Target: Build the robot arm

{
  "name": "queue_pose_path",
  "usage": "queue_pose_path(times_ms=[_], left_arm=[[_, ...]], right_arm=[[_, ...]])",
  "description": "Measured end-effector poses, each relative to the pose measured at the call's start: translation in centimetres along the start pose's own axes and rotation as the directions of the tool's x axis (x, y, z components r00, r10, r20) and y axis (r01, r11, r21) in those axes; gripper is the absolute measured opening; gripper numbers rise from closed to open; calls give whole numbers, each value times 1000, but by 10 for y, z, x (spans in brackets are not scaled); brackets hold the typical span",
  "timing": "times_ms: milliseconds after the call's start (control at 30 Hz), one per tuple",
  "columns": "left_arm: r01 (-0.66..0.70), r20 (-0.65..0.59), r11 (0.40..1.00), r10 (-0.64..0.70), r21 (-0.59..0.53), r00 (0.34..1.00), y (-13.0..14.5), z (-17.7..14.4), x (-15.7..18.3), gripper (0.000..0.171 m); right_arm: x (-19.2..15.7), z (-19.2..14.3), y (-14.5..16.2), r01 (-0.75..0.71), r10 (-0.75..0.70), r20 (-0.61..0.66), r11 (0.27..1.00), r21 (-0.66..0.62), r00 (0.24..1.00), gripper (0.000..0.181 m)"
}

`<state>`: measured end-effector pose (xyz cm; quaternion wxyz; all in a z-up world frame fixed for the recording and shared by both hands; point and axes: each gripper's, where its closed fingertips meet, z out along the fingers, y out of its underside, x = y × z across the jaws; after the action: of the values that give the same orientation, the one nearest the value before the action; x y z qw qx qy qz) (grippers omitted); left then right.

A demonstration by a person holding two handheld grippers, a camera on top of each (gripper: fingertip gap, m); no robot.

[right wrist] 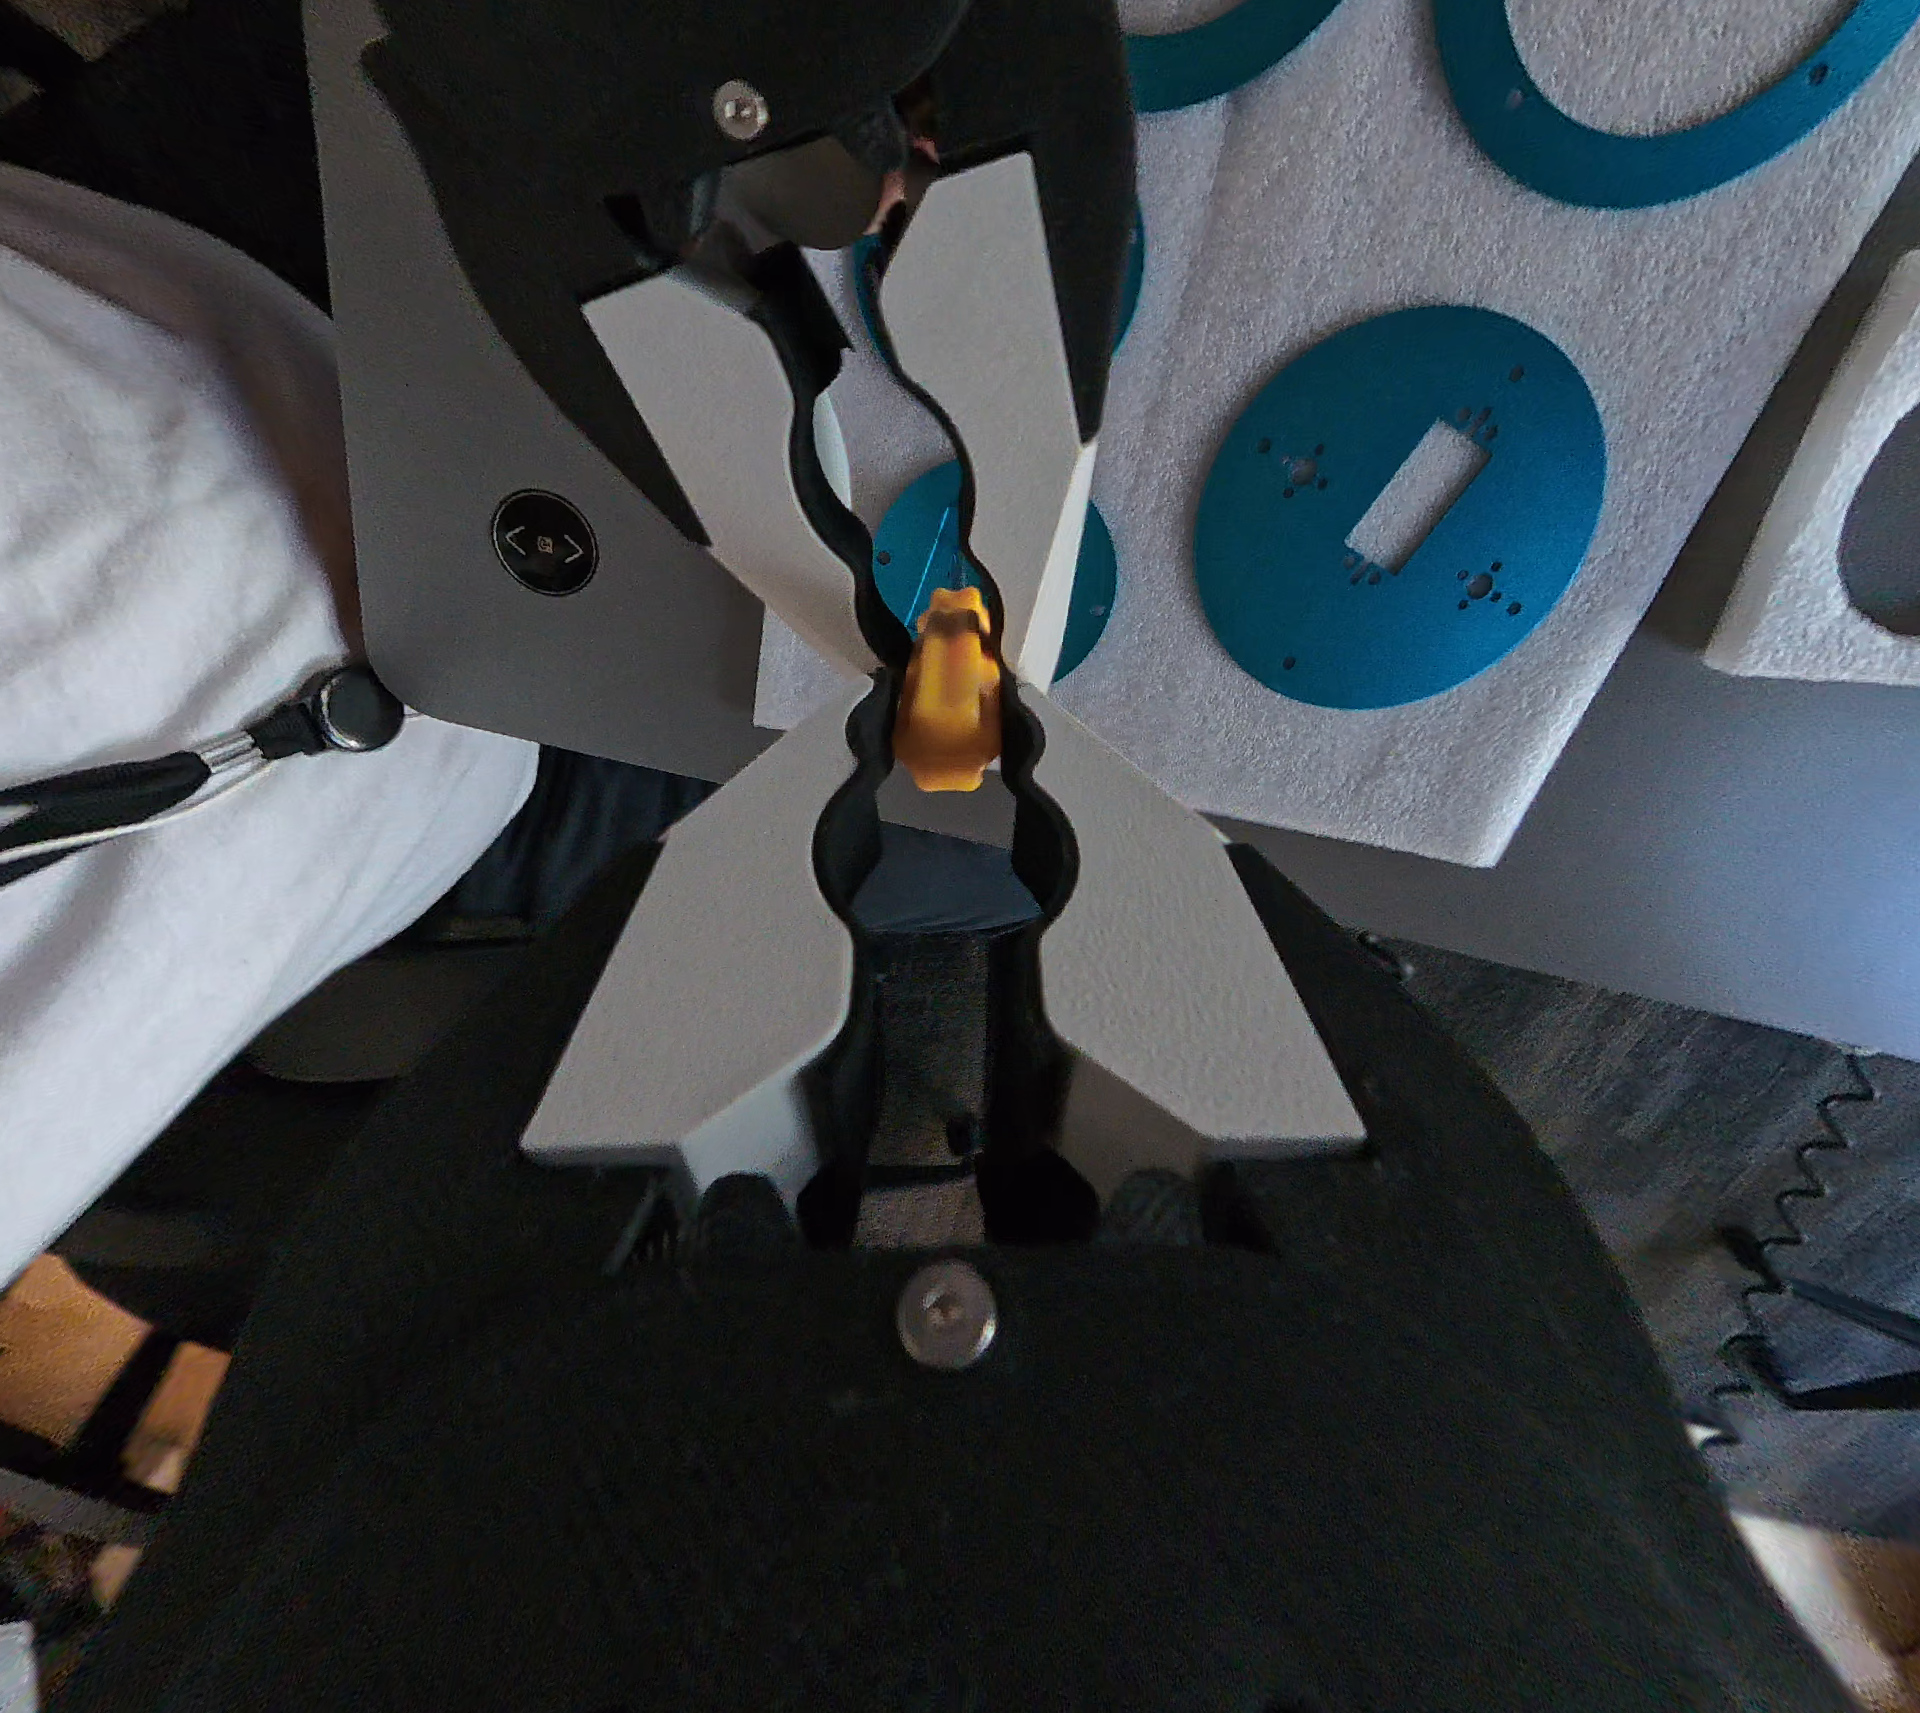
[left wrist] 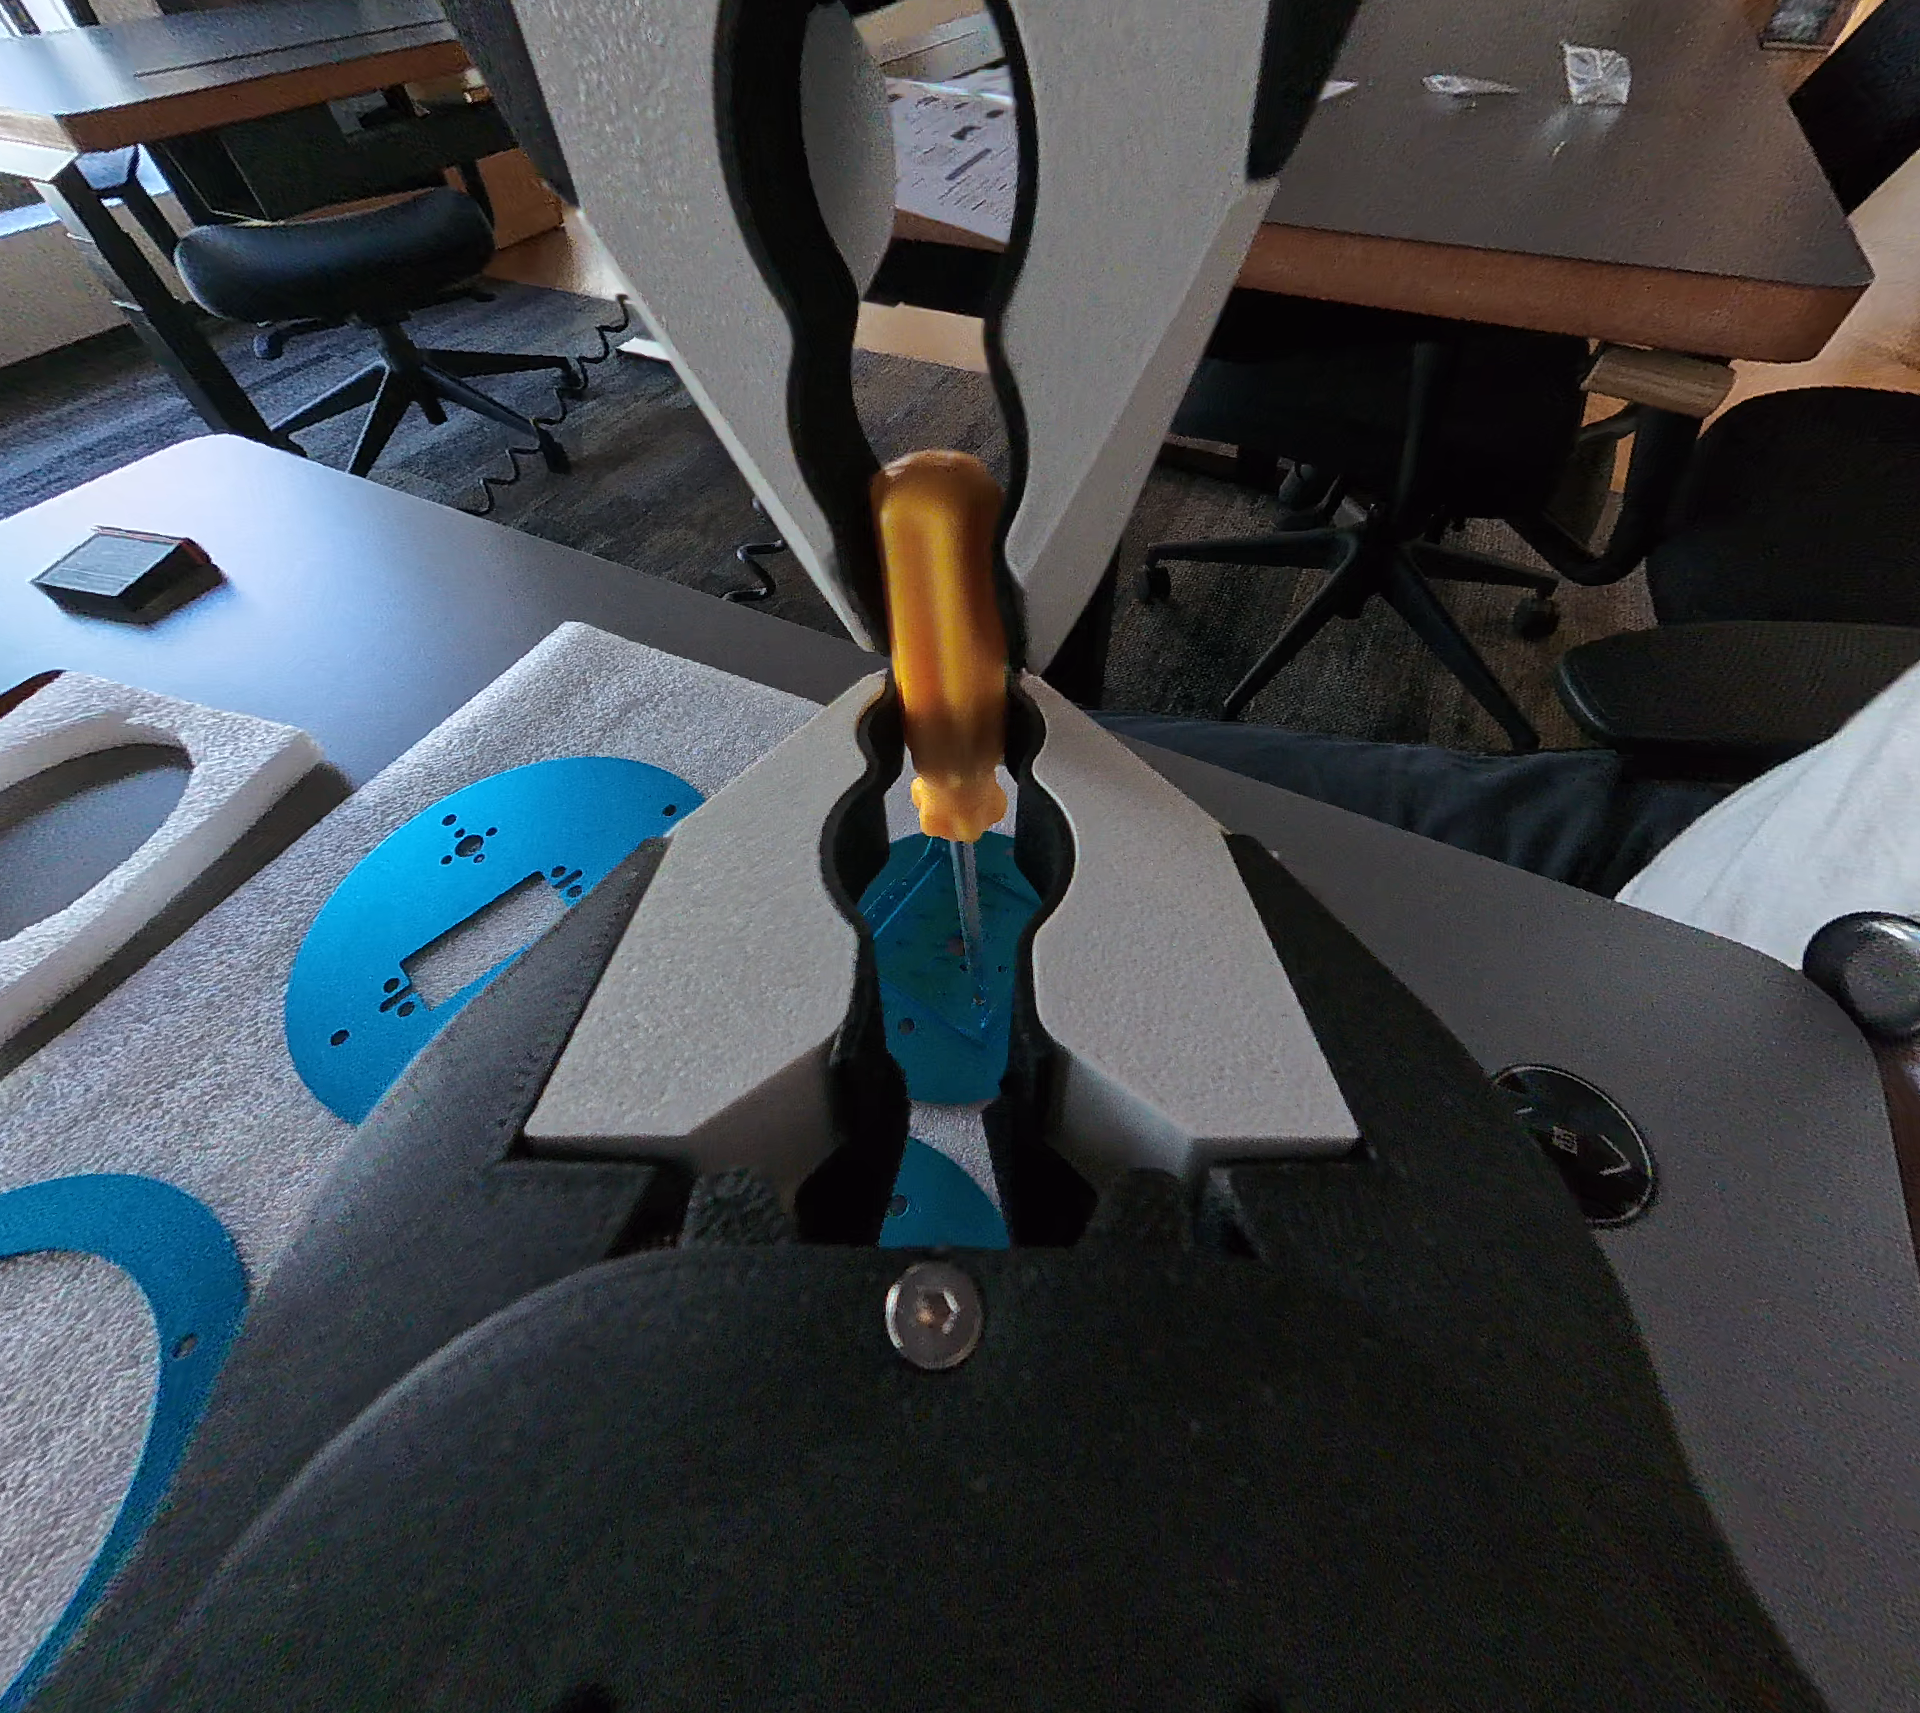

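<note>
A screwdriver with an amber handle (left wrist: 940,603) stands nearly upright, its thin shaft (left wrist: 966,905) pointing down at a small blue plate (left wrist: 935,946) on a white foam sheet (left wrist: 623,697). My left gripper (left wrist: 954,697) is shut on the lower part of the handle. My right gripper (left wrist: 945,624) comes from the opposite side and is shut on the same handle just above. In the right wrist view the handle (right wrist: 945,707) is seen end-on between my right gripper (right wrist: 948,697) and the left gripper (right wrist: 951,645), with a small blue disc (right wrist: 914,541) behind.
A blue disc with a rectangular slot (left wrist: 468,915) (right wrist: 1392,510) and blue rings (left wrist: 125,1248) (right wrist: 1662,136) lie on the foam. A foam block with an oval cutout (left wrist: 156,718) and a black box (left wrist: 130,572) sit on the grey table (left wrist: 364,562). A person in white (right wrist: 156,520) is close by. Office chairs (left wrist: 353,281) stand beyond. My left and right fingertips are right by each other.
</note>
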<state>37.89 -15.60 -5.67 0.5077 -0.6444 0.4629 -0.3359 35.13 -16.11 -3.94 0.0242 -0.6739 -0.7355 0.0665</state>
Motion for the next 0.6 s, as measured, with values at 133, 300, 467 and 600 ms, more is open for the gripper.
queue_pose_path(times_ms=[133, 300, 467, 600], left_arm=[[-9, -6, 1000, 9, 19, 1000, 0, -2, 3, 17], [-12, -17, 1000, 13, 16, 1000, 1, -3, 6, 17], [14, 1, 1000, -14, -1, 1000, 1, -3, 3, 16], [-3, 76, 1000, 4, -12, 997, -1, -1, -1, 17]], right_arm=[[-3, 2, 1, 209, -209, -43, 978, -3, 977, 26], [-6, 1, 2, 268, -269, -51, 963, -22, 962, 16], [-3, 1, 0, 138, -138, -44, 990, -14, 989, 16], [-1, 1, 2, 34, -34, -37, 999, 1, 999, 16]])
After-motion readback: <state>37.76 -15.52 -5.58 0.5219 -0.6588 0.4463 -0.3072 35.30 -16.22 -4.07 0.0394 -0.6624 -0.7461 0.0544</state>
